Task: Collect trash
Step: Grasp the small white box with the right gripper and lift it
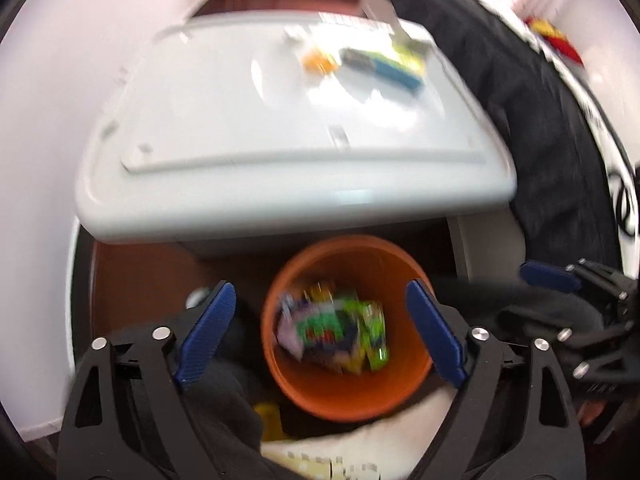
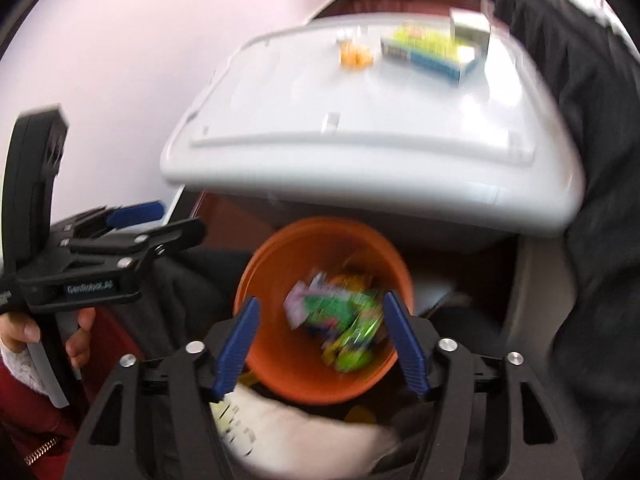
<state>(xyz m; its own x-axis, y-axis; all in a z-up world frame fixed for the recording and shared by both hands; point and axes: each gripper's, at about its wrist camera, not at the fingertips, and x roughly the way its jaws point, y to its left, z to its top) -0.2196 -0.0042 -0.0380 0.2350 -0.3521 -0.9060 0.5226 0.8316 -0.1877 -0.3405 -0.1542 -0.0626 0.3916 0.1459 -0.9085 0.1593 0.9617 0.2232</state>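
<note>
A: While both views blur, the left gripper (image 1: 320, 332) gapes wide and empty above the round orange plastic bucket (image 1: 404, 396), where crumpled green and purple wrappers (image 1: 336, 332) lie.

B: Right gripper (image 2: 320, 344) parted, nothing between its pads. Only its view shows a hand (image 2: 24, 330) at left, and a blue-and-green box (image 2: 432, 54) on the far grey plastic lid (image 2: 304, 104).

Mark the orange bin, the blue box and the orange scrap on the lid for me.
orange bin (image 1: 296, 376): left wrist view, bare inner wall.
blue box (image 2: 434, 62): right wrist view, blue side face.
orange scrap (image 2: 355, 55): right wrist view, its middle.
</note>
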